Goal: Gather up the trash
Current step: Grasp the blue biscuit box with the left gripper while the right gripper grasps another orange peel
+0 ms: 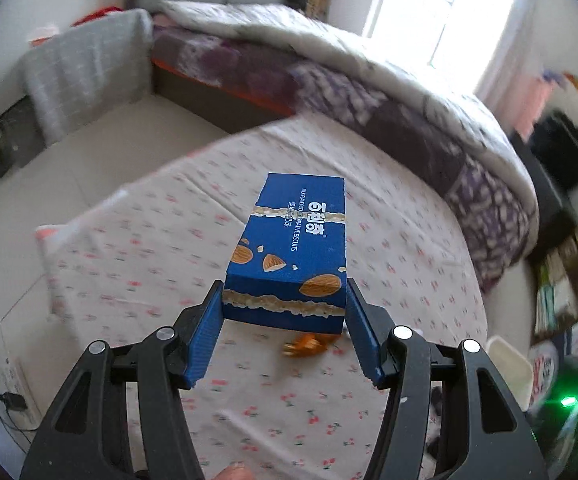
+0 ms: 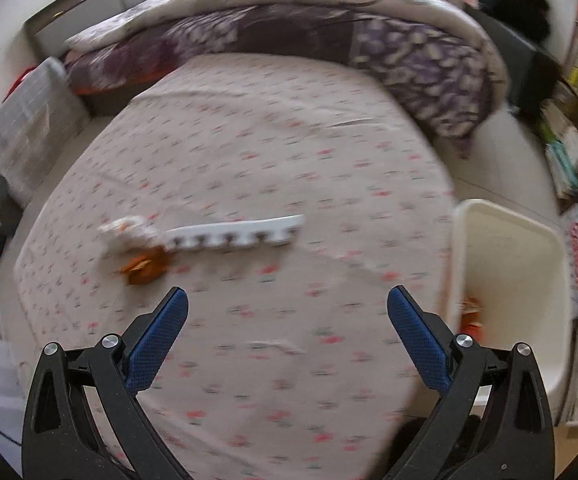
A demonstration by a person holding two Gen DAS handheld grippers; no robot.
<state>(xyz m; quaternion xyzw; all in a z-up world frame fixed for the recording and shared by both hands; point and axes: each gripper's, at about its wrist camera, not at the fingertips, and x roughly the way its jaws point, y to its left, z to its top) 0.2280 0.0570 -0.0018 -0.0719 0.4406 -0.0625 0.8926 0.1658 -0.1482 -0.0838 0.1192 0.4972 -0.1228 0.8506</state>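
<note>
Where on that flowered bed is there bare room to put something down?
Free: the wide flowered sheet between the purple quilt and the white pronged strip, and the near stretch before the right gripper. Crowded: around the strip and orange wrapper, and beside the white bin.

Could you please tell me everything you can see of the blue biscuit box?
The blue biscuit box is a long cardboard carton printed with almonds, cream-coloured bands and white lettering. It looks intact and closed. The left gripper clamps its near end between the blue pads, one on each side, so it points away from the camera, lifted clear above the floral sheet.
</note>
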